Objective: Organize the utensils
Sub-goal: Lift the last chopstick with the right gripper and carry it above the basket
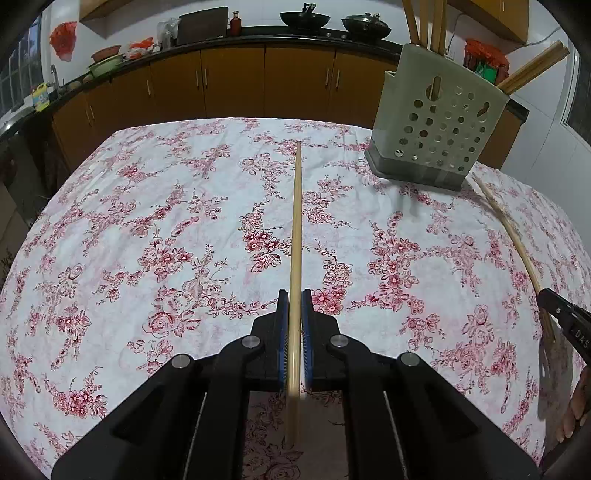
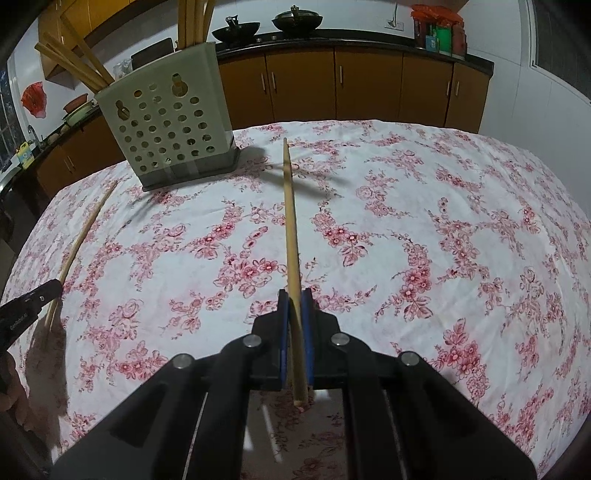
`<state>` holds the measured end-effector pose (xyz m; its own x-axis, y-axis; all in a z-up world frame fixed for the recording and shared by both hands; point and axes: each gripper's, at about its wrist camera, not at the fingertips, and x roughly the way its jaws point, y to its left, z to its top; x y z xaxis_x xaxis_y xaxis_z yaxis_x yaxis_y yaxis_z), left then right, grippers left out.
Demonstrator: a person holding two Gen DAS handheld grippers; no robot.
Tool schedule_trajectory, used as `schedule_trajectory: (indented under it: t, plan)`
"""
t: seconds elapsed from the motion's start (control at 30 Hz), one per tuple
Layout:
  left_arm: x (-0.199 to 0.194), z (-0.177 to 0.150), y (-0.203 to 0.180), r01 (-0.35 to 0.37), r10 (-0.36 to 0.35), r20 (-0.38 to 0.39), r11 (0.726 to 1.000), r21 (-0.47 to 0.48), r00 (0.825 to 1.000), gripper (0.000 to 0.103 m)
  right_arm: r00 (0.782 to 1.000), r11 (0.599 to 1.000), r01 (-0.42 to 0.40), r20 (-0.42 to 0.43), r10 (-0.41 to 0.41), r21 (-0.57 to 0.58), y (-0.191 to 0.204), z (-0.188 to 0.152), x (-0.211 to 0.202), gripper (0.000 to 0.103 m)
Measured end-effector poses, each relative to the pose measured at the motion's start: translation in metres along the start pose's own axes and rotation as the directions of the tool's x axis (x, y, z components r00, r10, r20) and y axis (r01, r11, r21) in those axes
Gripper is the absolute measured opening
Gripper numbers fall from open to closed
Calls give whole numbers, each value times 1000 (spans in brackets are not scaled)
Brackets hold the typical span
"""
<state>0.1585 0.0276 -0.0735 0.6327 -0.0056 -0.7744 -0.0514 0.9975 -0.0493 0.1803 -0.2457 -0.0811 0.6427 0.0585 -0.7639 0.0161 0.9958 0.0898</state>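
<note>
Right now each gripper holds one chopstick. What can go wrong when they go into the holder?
1. The right gripper holds its chopstick slightly skewed between the pads, so it may pivot or slip.
2. The left gripper grips its chopstick near one end; the long free tip could hit the holder rim.
3. The holder already contains chopsticks, which may block entry.
</note>
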Motion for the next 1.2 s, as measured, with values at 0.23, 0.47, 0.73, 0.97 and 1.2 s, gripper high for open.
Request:
schedule_trajectory:
  t: [0.23,0.47,0.73,0.97,1.2]
  plan:
    - [1,2,0,-11,11,-1,1000,19,1000,8,1000,1000,7,1,-7,-11,1,-1,1,10]
    - [2,3,2,-3,3,0,1000,10,1000,8,1000,1000,12,2,-12,-21,0,-1,2,9]
    - [2,3,2,5,-5,0,1000,1,1000,8,1000,1000,6,0,-6,-11,-1,-1,2,9]
    - [1,2,0,-4,4,0,1000,14,1000,8,1000,1000,4,0,-4,-8,-1,-1,2,9]
    - [-1,0,-1,-11,11,-2,999,32,1000,8,1000,1000,1,0,-1,-6,-1,-2,1,9]
